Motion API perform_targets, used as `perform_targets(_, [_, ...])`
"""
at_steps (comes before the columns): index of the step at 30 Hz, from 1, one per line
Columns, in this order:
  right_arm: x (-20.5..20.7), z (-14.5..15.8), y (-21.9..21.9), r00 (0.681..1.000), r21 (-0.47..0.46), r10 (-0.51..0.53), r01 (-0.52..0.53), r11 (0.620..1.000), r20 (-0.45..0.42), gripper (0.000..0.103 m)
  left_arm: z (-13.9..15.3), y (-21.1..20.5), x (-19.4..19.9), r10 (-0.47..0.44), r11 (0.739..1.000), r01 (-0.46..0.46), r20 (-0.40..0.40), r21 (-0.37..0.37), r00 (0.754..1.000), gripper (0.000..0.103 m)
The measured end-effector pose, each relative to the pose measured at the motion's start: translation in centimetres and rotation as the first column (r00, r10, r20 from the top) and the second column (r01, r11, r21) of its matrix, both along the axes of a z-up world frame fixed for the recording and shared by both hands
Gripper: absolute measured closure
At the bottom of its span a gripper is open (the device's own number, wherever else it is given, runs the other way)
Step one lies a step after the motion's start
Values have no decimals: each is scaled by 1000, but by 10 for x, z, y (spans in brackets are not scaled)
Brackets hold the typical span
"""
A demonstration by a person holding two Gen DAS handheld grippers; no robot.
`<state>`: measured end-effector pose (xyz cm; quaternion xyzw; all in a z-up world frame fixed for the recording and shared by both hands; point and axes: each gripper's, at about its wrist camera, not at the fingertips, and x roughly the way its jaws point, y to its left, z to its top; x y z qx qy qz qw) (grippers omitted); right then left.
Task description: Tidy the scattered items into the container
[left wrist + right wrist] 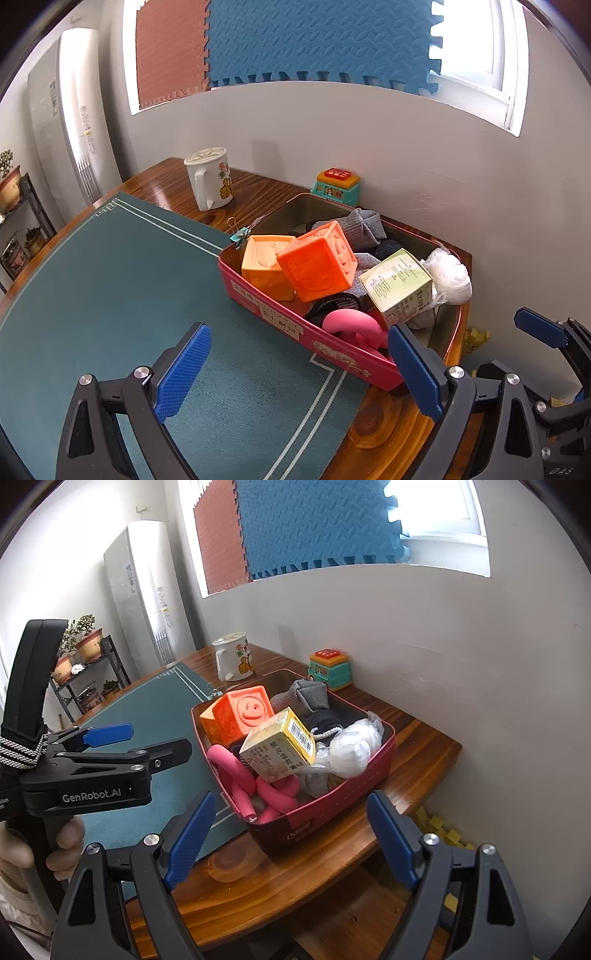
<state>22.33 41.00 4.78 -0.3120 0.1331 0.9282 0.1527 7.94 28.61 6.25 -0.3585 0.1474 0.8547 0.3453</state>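
Both grippers stand spread and empty in front of the red tin (334, 805), the landmark for all that follows. Left gripper (299, 373) hovers over the green mat (110, 280) at the tin's near long wall; right gripper (291, 834) hangs before its near corner. Inside the tin lie two orange blocks (317, 260), grey socks (306, 696), a small carton (280, 746), a white bag (351, 751) and a pink ring (273, 794), piled above the rim. Beyond the tin stand a mug (210, 181) and a toy car (336, 184); a binder clip (238, 232) touches its far corner. Judging by this, the clip looks like the last stray: approach low and pinch its handles.
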Motion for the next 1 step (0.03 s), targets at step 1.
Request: perform_targets(1, [0,-1,0,1000,1,-1,1,1000,3,17,-1,1,0,0,1000,0,-1,-3,1000,5])
